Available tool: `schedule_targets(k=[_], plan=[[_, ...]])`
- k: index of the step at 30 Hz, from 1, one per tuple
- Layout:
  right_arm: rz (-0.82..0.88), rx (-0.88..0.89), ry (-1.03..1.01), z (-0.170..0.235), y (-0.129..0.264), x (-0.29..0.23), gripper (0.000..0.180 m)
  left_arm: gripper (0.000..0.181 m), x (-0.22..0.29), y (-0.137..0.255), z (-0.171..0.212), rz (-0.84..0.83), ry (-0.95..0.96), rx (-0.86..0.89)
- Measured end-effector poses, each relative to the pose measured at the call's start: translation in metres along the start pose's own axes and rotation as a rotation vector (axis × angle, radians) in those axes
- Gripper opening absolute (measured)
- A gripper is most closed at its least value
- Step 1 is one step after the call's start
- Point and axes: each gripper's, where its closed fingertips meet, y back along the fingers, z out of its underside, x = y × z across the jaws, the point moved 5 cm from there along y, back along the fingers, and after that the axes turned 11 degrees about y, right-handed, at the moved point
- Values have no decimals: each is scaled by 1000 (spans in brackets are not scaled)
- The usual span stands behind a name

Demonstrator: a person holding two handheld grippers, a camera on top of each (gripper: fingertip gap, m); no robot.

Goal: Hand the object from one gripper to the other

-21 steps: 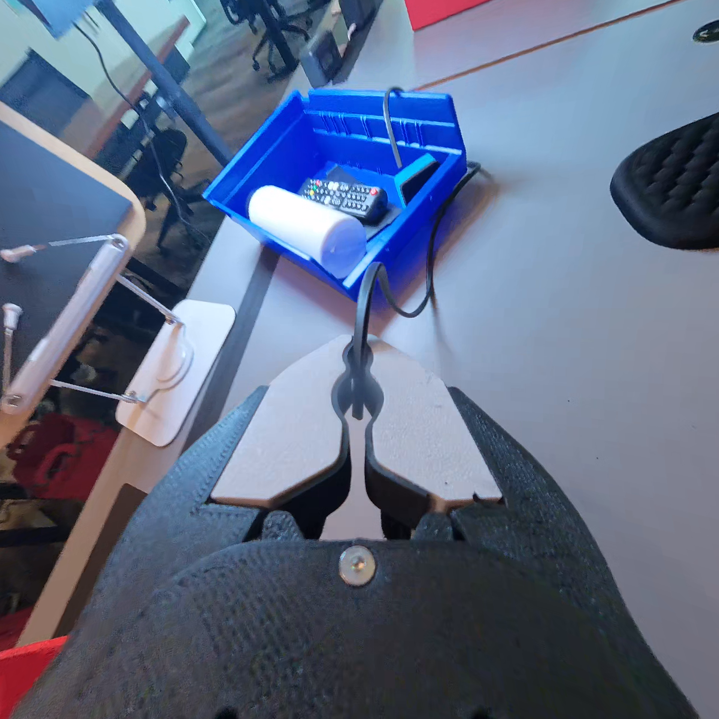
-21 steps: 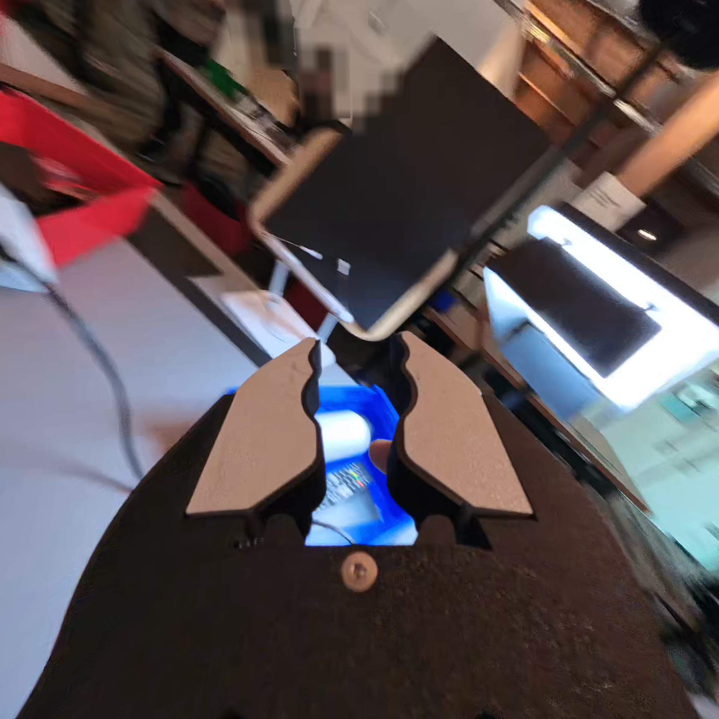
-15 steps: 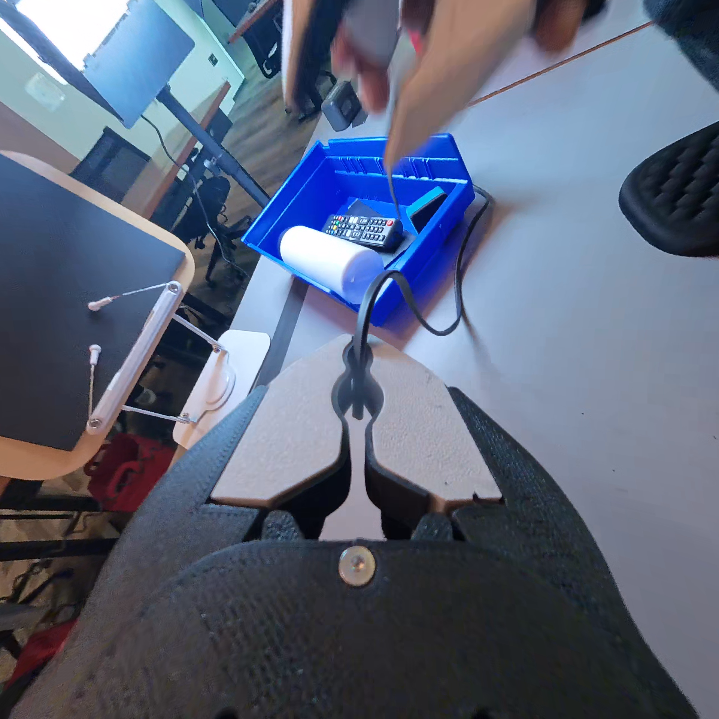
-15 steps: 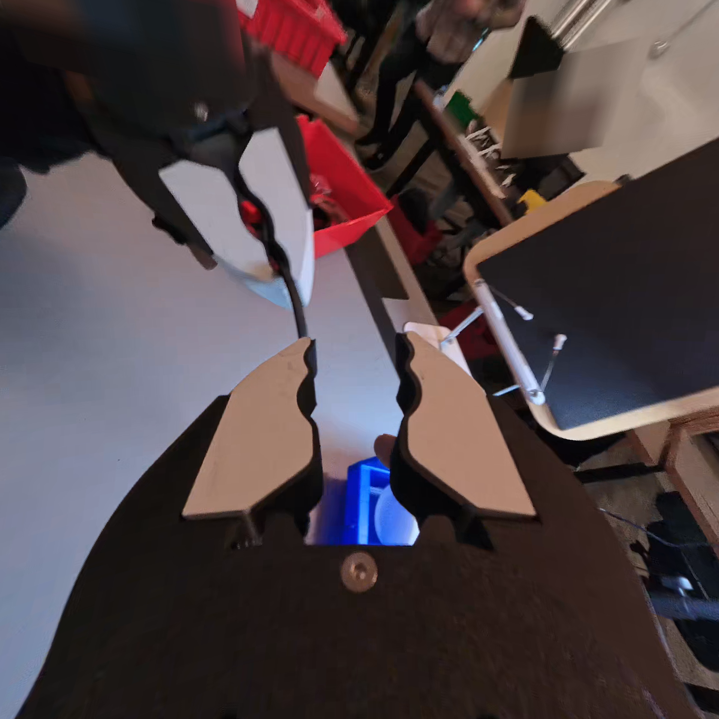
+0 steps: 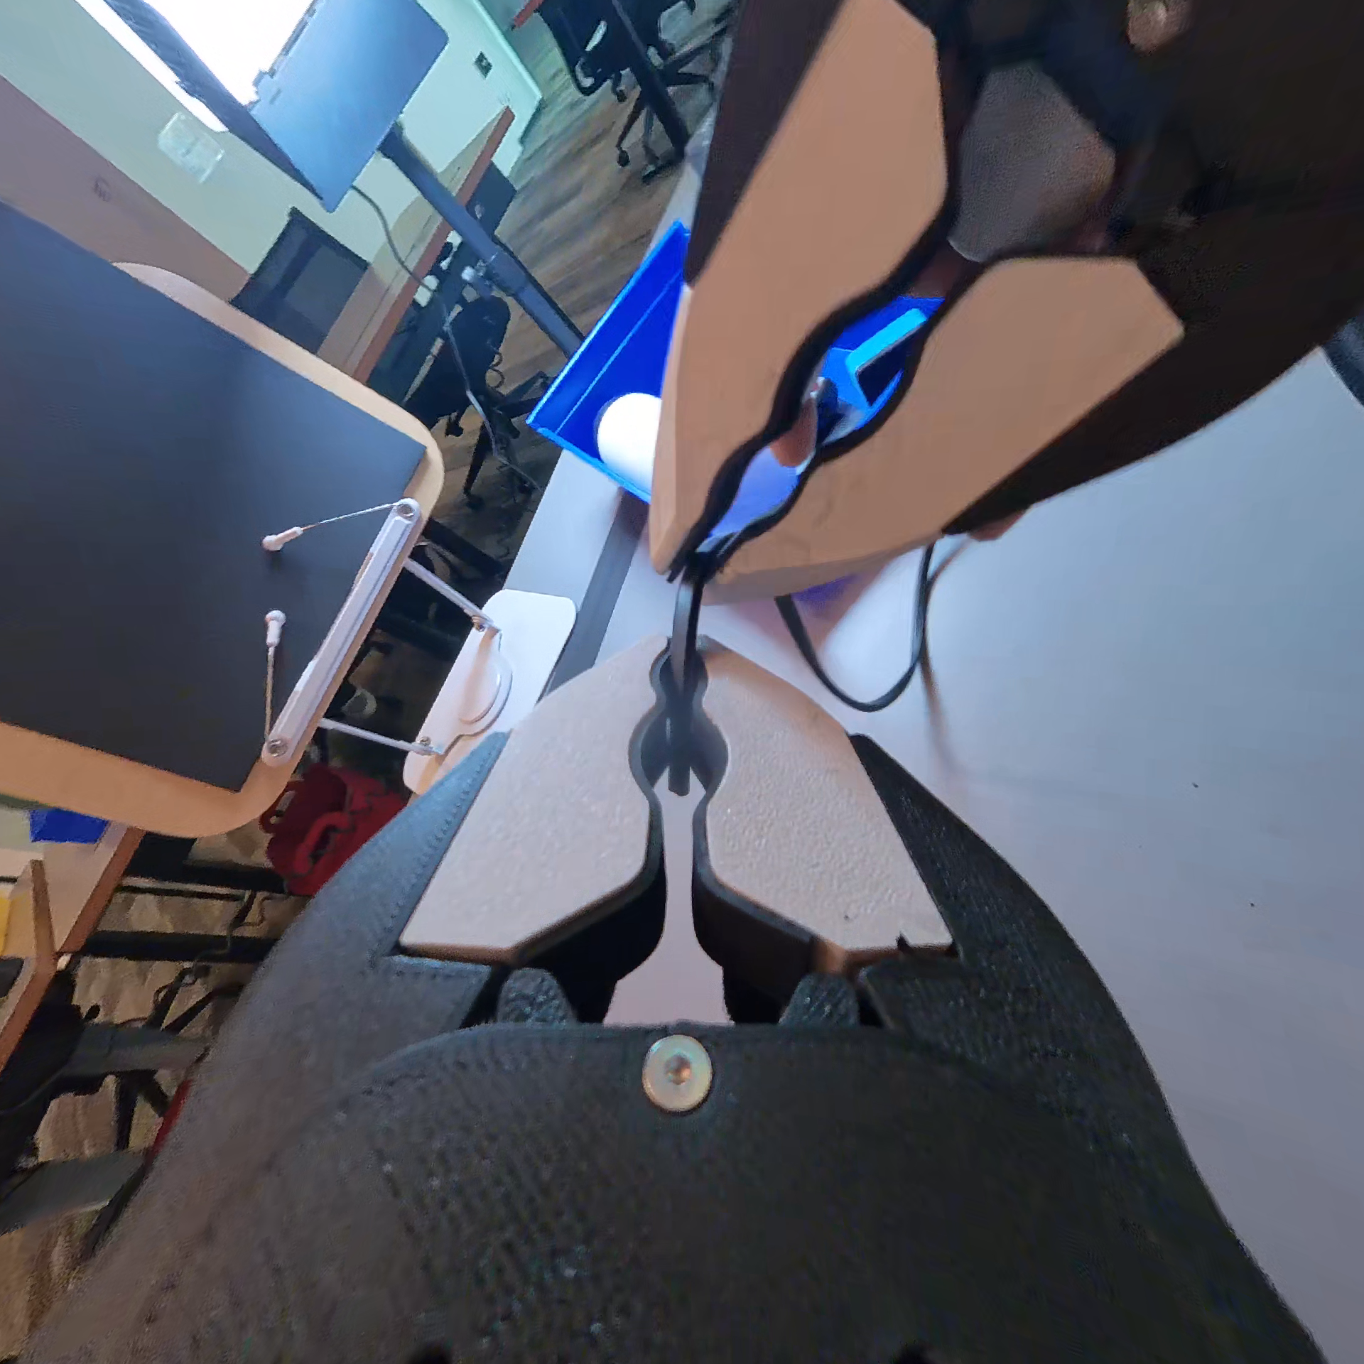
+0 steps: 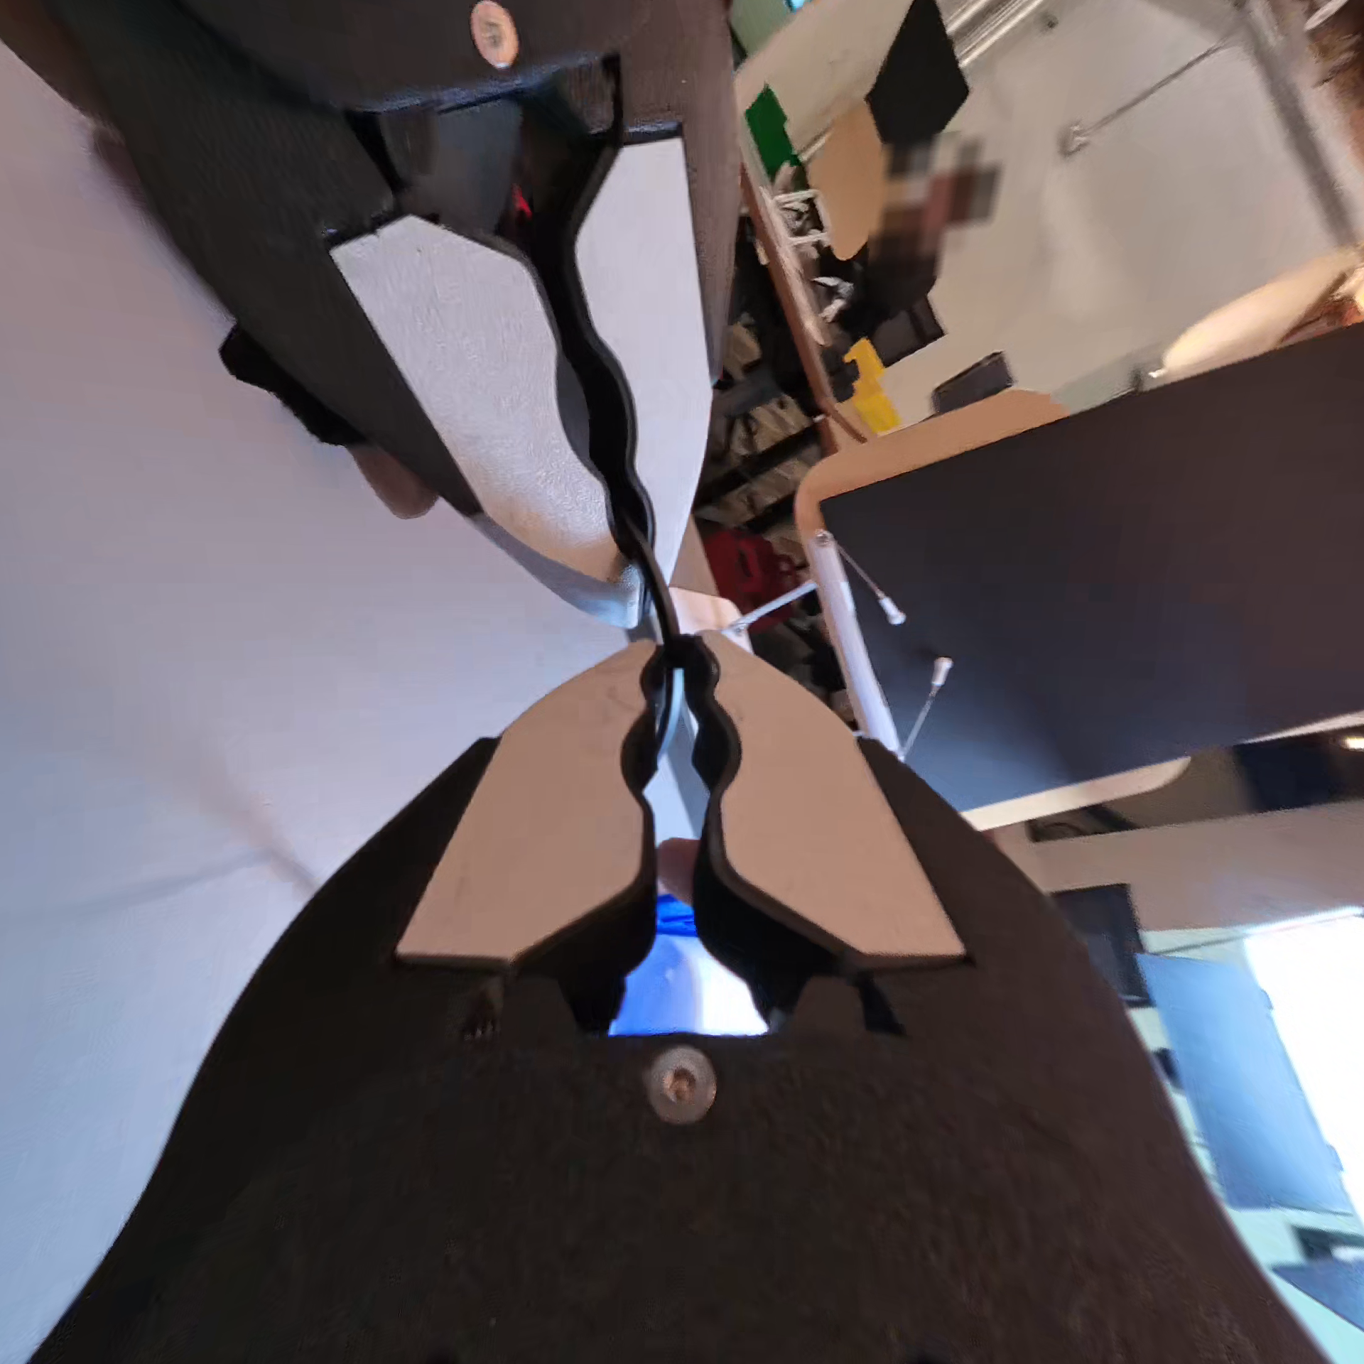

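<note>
With both the left tongs (image 5: 675, 712) and right tongs (image 6: 679, 683) clenched on the black cable (image 5: 683, 627), pulling apart could snap or yank it

Matt, grainy tan pads (image 5: 561, 827) on rough black plastic tongs (image 5: 679, 727); glossy black cable (image 5: 878, 686); smooth grey table (image 5: 1144, 738).

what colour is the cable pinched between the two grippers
Black. The cable shows best in the left wrist view, running from the left gripper up into the right gripper.
</note>
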Motion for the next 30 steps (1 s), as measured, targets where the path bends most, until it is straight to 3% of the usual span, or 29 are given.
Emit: schedule_targets(k=[3,6,15,19,23,26,30], plan=[[40,-21,-8,0,-1,3,4,1,-6,2,0,-55,8,5],[56,-62,10,4,0,5,4,23,-10,6,-4,-118,-20,15],[1,-70,-22,7,-7,-2,4,6,1,9,-8,-168,-199,-20],[8,16,-119,5,-3,6,4,4,-1,12,-12,-166,-198,29],[5,90,-222,9,-6,11,20,4,-7,21,-16,-165,-187,90],[37,111,-210,10,-7,11,4,4,-9,24,-16,-154,-165,110],[44,64,-179,8,-8,10,4,4,-15,17,-3,-112,-92,40]])
